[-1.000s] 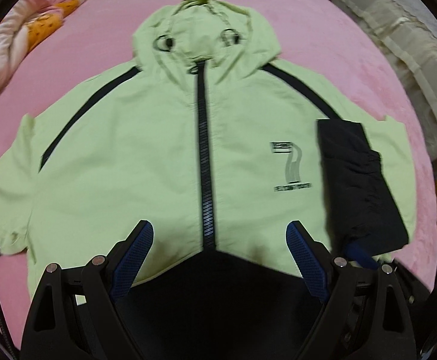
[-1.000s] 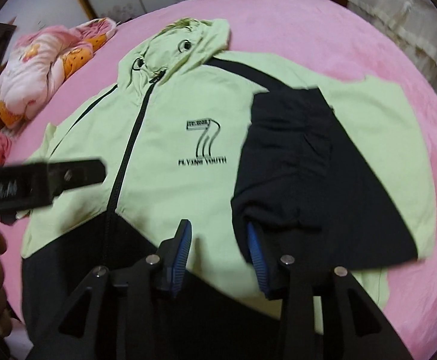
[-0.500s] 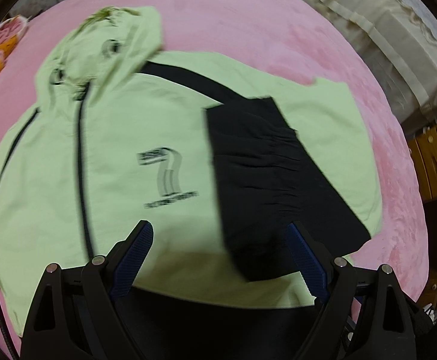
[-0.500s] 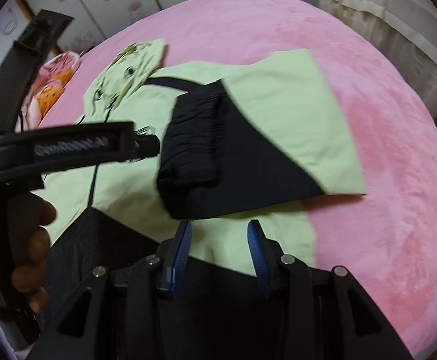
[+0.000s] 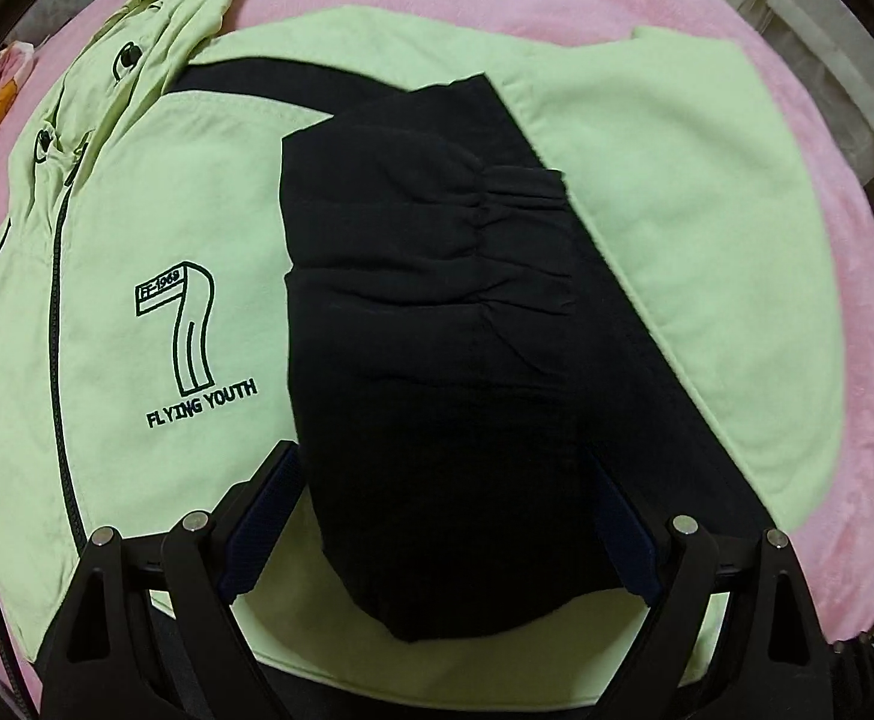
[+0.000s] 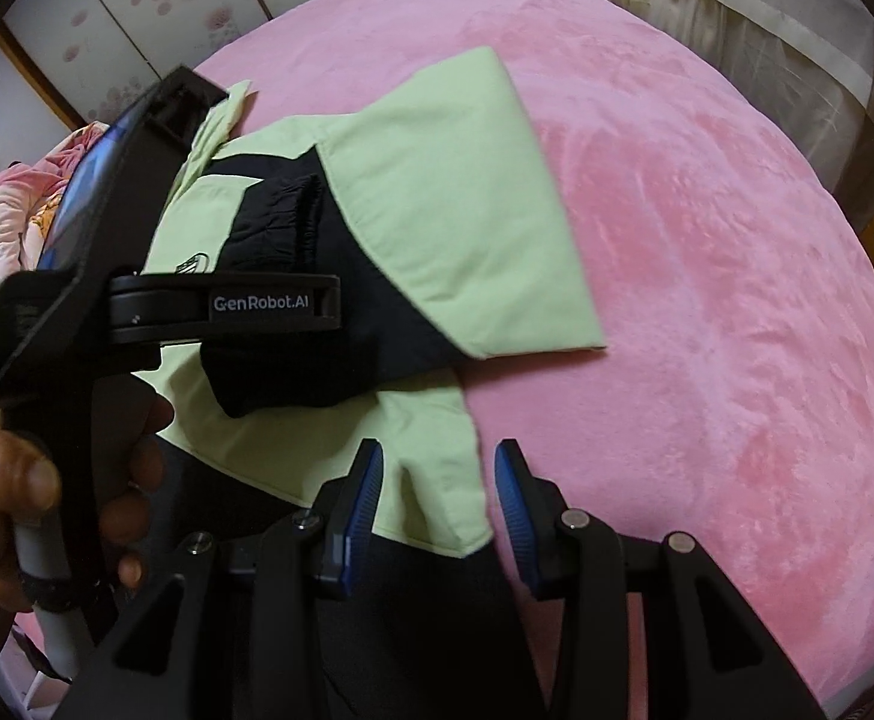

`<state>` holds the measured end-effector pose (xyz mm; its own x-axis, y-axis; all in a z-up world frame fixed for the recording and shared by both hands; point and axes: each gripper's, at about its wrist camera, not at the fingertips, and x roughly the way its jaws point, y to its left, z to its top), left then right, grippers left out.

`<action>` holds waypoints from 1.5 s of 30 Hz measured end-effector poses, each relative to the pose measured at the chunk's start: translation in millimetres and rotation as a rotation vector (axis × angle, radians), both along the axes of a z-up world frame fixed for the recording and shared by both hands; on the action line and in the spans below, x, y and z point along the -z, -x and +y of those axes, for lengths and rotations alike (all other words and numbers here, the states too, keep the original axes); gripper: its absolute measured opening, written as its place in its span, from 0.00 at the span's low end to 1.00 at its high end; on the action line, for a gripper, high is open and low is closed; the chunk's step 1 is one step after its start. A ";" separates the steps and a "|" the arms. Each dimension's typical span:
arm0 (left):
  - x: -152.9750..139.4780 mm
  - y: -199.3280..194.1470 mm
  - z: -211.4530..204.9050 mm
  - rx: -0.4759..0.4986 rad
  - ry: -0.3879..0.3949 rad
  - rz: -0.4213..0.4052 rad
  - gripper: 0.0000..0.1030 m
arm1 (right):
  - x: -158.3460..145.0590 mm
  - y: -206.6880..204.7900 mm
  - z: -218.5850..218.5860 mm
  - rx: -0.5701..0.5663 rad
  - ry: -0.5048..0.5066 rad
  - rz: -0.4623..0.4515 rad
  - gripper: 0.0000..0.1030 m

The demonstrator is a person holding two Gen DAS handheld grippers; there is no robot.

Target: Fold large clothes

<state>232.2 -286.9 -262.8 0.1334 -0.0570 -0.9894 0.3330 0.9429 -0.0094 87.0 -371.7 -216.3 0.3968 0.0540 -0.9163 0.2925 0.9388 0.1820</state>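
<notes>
Jacket [image 5: 155,228] first: a pale green hooded one with black trim, spread face up on the pink blanket [image 6: 707,240] that covers the bed. Its front carries a dark zip [image 5: 56,324] and a black outline logo reading "FLYING YOUTH" [image 5: 200,405]. The hood [image 5: 155,30] lies bunched at the far end. One sleeve [image 5: 431,324] is folded in across the chest, its black lower part with a gathered elastic cuff resting over the green body. The green upper part of that sleeve juts out over the blanket.

Left gripper [image 5: 446,531] points almost straight down over the folded sleeve. Its blue-padded fingers are spread wide, one on each side of the black cuff end, not pressing on it. In the right wrist view a hand [image 6: 11,492] wraps the left tool's handle.

Right gripper [image 6: 439,510] tilts steeply downward above the jacket's near green edge, by the blanket. Its blue pads stand apart with nothing pinched between them.
</notes>
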 end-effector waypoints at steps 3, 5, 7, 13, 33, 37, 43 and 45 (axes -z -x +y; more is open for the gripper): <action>-7.3 -2.2 8.2 0.001 0.042 -0.009 0.38 | -0.5 1.7 -7.4 0.015 -0.001 -0.003 0.38; -17.1 -4.5 19.7 -0.013 0.036 -0.029 0.23 | -2.4 1.1 -10.0 0.021 -0.004 -0.010 0.38; -33.0 -6.4 39.3 -0.045 0.071 -0.062 0.21 | -5.7 -0.6 -10.1 0.022 -0.001 -0.018 0.38; -94.3 -7.6 136.8 -0.176 0.094 -0.212 0.20 | -15.2 -5.8 2.0 -0.006 0.005 -0.047 0.38; -35.9 -25.5 325.3 -0.507 0.246 -0.012 0.73 | -23.5 -76.3 51.5 -0.096 -0.007 -0.055 0.46; -50.8 -37.3 297.2 -0.466 0.258 -0.017 0.75 | -31.2 -87.2 49.5 -0.078 0.011 -0.077 0.46; -59.2 -61.4 259.4 -0.438 0.076 -0.081 0.83 | -32.6 -94.2 51.9 -0.059 0.020 -0.081 0.46; -49.8 -71.4 254.7 -0.461 0.036 -0.053 0.83 | -32.4 -98.5 50.8 -0.058 0.032 -0.083 0.46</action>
